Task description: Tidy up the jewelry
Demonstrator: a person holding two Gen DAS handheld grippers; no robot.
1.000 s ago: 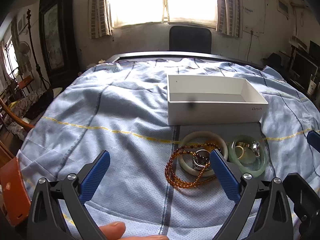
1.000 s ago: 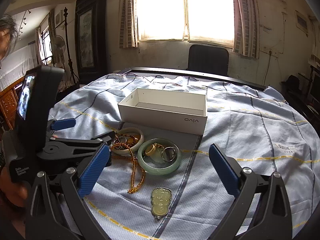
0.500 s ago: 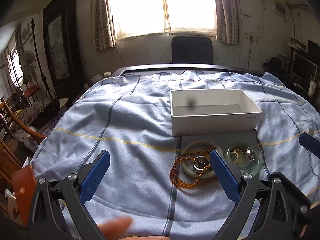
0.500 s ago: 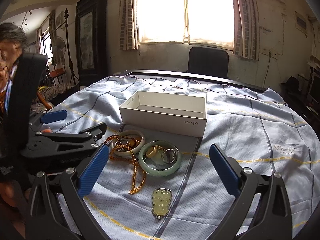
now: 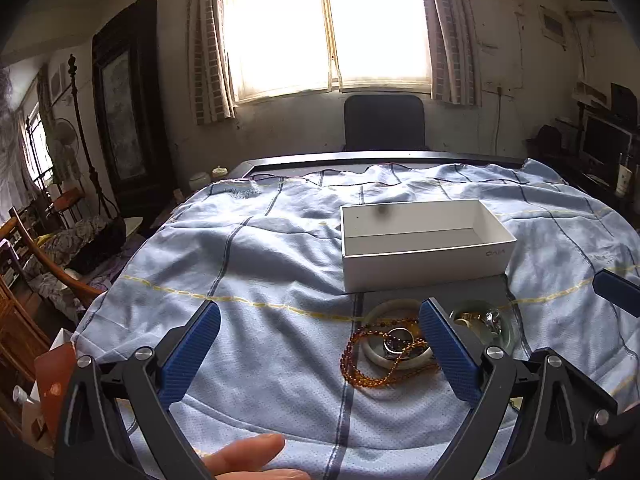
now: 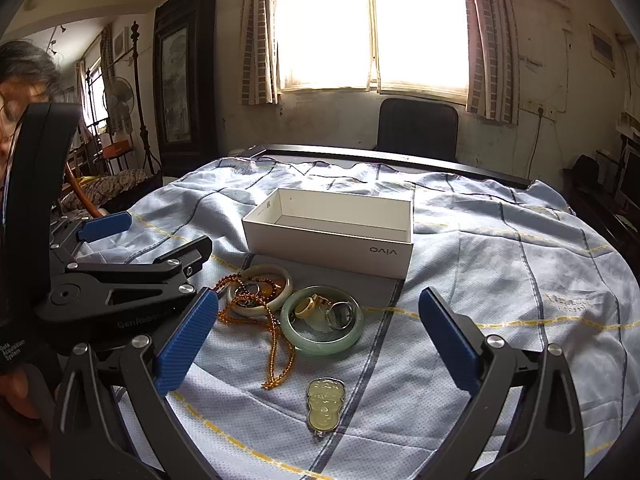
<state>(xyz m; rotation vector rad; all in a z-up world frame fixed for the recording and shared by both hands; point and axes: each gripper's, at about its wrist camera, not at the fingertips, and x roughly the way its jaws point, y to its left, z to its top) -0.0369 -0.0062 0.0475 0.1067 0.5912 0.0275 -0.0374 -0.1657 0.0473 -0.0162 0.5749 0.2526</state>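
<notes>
Jewelry pile (image 6: 296,312) sits on the cloth just in front of the empty white box (image 6: 332,232). From right gripper (image 6: 318,338) it's 12 o'clock, near; from left gripper (image 5: 320,350) roughly 1 o'clock. Both spread wide, empty. Right looks better lined up.
</notes>
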